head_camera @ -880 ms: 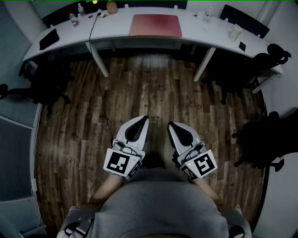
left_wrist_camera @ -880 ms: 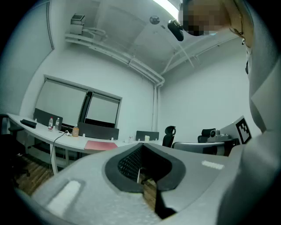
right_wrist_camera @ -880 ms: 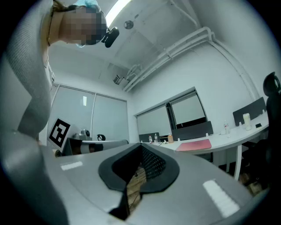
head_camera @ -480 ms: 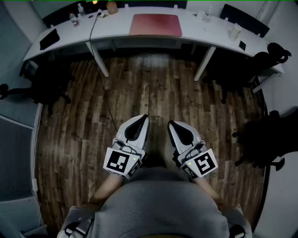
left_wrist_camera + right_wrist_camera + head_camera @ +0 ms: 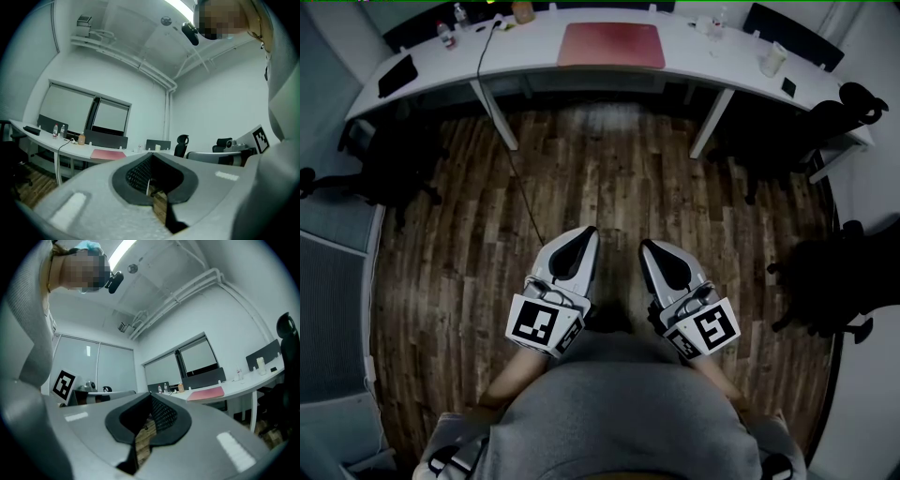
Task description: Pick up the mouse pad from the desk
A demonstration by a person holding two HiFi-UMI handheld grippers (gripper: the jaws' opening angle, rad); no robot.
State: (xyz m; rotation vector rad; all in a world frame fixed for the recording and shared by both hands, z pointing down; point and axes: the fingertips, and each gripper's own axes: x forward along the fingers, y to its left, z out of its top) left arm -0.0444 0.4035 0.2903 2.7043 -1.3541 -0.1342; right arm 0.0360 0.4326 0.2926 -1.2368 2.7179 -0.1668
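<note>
Head view: my left gripper [image 5: 584, 234] and right gripper [image 5: 645, 248] side by side over wood floor [image 5: 609, 178], well short of desk [image 5: 712, 66]; both jaw pairs pressed together, nothing in them; red mouse pad [image 5: 611, 45] flat on desk, mid-span.

Left gripper view: jaws together, empty; mouse pad on desk, off ahead-left.

Right gripper view: jaws together too; mouse pad on desk, ahead-right.

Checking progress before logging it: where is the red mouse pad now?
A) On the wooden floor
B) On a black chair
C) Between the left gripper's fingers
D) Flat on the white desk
D: the mouse pad lies flat on the desk; the left gripper and right gripper are shut and empty.
</note>
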